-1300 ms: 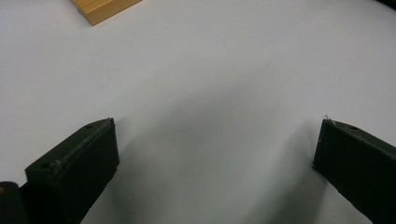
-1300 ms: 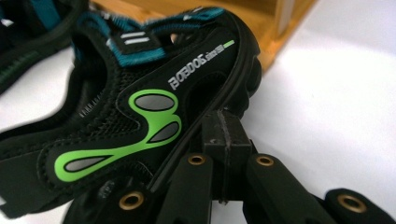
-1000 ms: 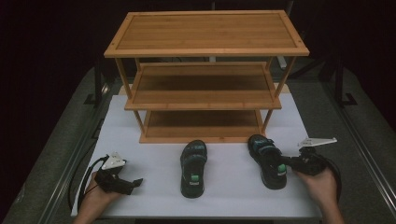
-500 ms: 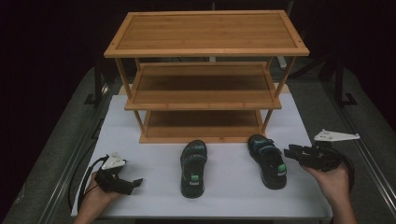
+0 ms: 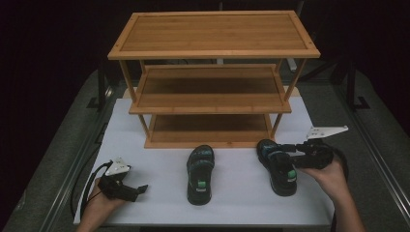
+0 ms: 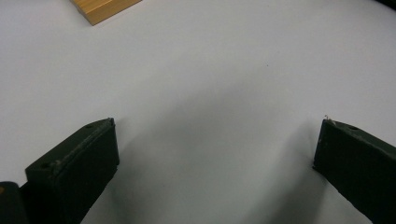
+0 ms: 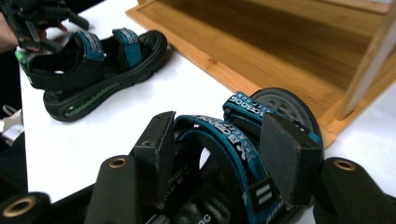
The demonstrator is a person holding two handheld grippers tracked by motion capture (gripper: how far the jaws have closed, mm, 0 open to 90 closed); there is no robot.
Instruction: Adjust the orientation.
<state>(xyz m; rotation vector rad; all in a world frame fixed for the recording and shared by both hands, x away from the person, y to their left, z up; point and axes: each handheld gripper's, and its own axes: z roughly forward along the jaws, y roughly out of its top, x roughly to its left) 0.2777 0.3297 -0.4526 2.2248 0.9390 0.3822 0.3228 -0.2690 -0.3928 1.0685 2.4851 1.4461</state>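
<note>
the right gripper [image 5: 288,151] sits over the right sandal [image 5: 278,166], near the right edge of the white mat [image 5: 159,169]. its jaws have just been opening and now stand apart on either side of the sandal's teal strap [image 7: 219,135], with the strap between them; whether the pads touch it i cannot tell. in the right gripper view the strap arches up between the two black jaws, and the sandal's toe points at the bottom board of the wooden rack [image 7: 261,51]. that sandal lies flat on the mat just in front of the rack's [image 5: 212,77] right front corner. the left sandal [image 5: 199,174] lies flat too, near the middle of the mat's front half, well apart from its mate and just in front of the rack. the left gripper [image 5: 140,189] rests low near the mat's front left corner, held in the person's left hand [image 5: 99,205]. its jaws are wide apart with only bare mat between them, and a corner of the rack's base [image 6: 102,8] shows at the top of the left gripper view.
</note>
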